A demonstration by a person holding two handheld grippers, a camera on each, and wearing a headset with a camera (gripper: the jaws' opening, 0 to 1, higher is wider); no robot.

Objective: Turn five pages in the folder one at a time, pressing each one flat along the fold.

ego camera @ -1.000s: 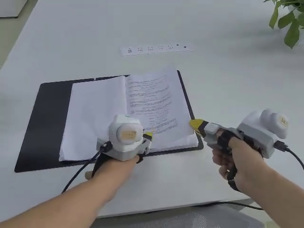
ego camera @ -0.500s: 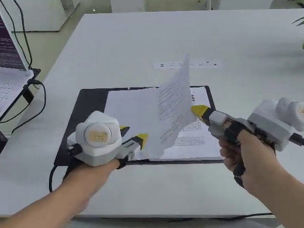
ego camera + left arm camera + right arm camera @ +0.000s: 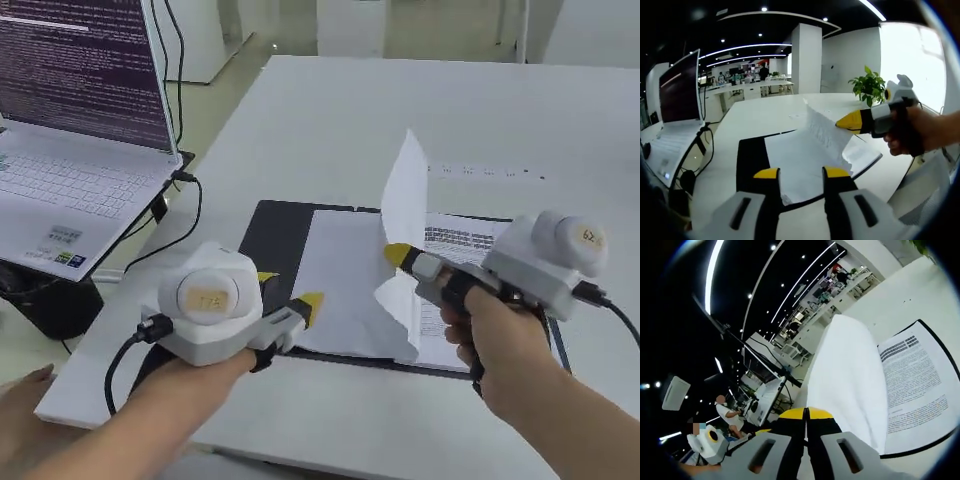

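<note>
The right gripper (image 3: 398, 255) has its jaws pinched on the edge of a page (image 3: 405, 195), standing it up over the open folder (image 3: 268, 230) so it can swing across. The left gripper (image 3: 289, 288) waits to its left, jaws parted and empty, probably ready to press the fold. In the left gripper view the page (image 3: 822, 135) rises just ahead of those spread jaws. In the right gripper view the printed page (image 3: 912, 375) beneath lies flat to the right.

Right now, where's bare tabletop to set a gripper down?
Widest: the white table beyond the white power strip. A strip between the black folder and the table's left edge. Crowded: the near edge, where the left gripper and right gripper, shut on the lifted page, work.
</note>
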